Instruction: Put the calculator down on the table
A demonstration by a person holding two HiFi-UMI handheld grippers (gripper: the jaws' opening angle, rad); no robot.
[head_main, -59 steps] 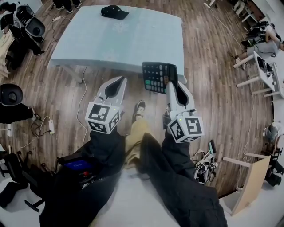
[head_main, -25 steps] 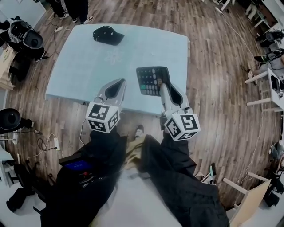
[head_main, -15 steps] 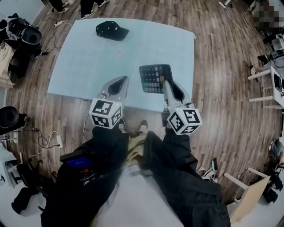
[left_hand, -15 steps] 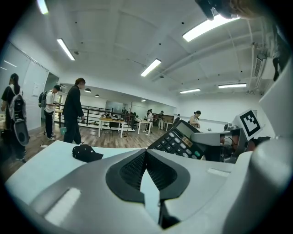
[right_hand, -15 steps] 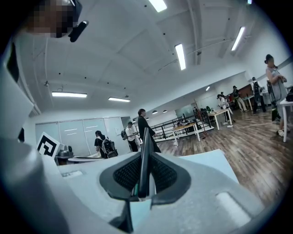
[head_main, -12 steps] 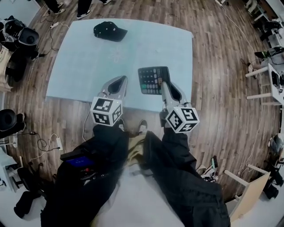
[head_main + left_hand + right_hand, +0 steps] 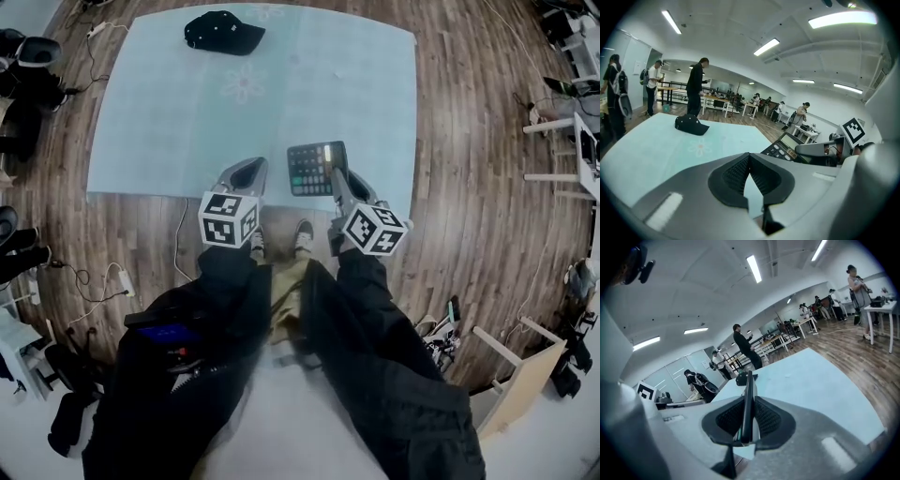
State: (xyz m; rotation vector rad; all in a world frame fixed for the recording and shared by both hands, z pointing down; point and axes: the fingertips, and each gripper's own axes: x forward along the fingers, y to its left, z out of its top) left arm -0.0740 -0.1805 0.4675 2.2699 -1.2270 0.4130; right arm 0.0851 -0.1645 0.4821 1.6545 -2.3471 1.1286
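A dark calculator (image 7: pixel 314 169) with a lit display hangs over the near edge of the pale blue table (image 7: pixel 187 112). My right gripper (image 7: pixel 336 178) is shut on its near right edge. In the right gripper view the calculator (image 7: pixel 748 399) stands edge-on between the pads of that gripper (image 7: pixel 747 413). My left gripper (image 7: pixel 246 172) hovers over the table's near edge, just left of the calculator, shut with nothing in it. In the left gripper view its pads (image 7: pixel 750 159) meet at the tip, and the calculator (image 7: pixel 785 145) shows to the right.
A black cap (image 7: pixel 223 31) lies at the table's far left. Wooden floor surrounds the table, with cables (image 7: pixel 103 277) and dark gear at the left and desks (image 7: pixel 577 141) at the right. People stand beyond the far edge (image 7: pixel 697 86).
Both grippers have sunk toward the table's near edge, and the calculator has come down with the right one. The left gripper stays beside it.
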